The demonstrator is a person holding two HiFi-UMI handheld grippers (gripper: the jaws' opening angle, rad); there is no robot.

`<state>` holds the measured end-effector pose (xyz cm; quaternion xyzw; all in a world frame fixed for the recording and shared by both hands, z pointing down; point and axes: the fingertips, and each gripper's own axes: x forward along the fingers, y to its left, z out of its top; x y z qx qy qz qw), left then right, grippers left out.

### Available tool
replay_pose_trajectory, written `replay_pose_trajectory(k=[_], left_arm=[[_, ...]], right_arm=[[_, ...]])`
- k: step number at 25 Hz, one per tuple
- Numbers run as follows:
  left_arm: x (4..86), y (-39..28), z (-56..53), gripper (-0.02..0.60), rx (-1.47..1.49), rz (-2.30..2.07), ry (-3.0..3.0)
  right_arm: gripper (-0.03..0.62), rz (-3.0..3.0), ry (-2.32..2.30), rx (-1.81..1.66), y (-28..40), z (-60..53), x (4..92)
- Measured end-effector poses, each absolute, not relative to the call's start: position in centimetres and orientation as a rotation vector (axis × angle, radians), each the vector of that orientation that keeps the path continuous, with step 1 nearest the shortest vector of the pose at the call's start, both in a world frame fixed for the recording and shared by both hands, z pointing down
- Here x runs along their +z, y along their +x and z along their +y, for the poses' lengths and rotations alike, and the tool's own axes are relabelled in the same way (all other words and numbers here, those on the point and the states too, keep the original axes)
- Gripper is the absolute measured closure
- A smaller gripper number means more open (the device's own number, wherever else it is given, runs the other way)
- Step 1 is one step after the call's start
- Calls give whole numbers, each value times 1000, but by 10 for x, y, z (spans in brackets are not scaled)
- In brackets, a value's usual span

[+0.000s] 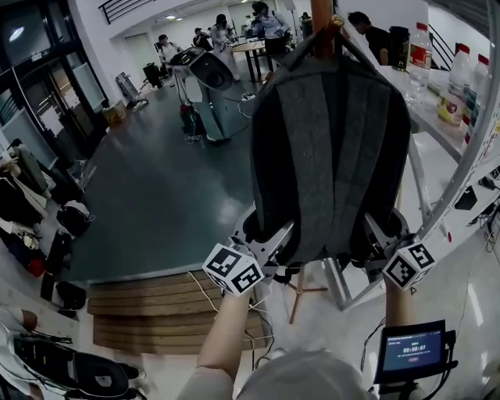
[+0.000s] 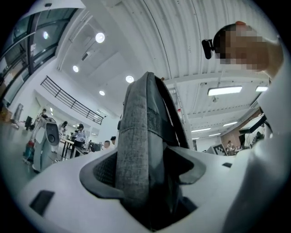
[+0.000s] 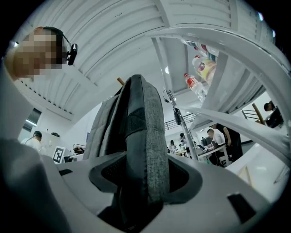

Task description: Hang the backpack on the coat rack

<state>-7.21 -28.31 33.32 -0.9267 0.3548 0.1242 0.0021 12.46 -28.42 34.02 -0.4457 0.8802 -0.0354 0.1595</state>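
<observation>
A grey and black backpack hangs upright in front of me, its top against the wooden post of the coat rack. My left gripper is shut on the backpack's lower left corner. My right gripper is shut on its lower right corner. In the left gripper view grey fabric of the backpack fills the gap between the jaws. The right gripper view shows the same, with the backpack pinched between the jaws. The rack's wooden foot shows below the bag.
A white table with bottles runs along the right, with a white frame leg close to the bag. Wooden steps lie at lower left. A small screen sits at lower right. People and a robot stand far behind.
</observation>
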Motion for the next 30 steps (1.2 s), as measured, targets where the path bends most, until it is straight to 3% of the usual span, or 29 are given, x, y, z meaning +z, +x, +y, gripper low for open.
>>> replay_pose_trajectory(k=[3,8,9,12,16,23,30], left_arm=[[326,-86,-271,272,395,1189,-2855],[293,-148,-217,275,812,1413,-2657],[291,-140,-205,279,774,1381,-2644],[304,-72,-191,377,456,1104,-2724],[330,-30,-225,379,169,1203,-2635],[335,-43,-244,385,231,1397,-2617],[339,-44,-243,387,250,1393,-2603]], right_arm=[[361,2499,-1278,-164,120,-289,345],[361,2445,-1347,-133,117,-288,347],[360,2436,-1339,-127,116,-288,348],[359,2435,-1259,-147,109,-286,351],[359,2423,-1160,-135,99,-269,352],[358,2163,-880,-228,137,-217,349],[361,2180,-957,0,168,-160,314]])
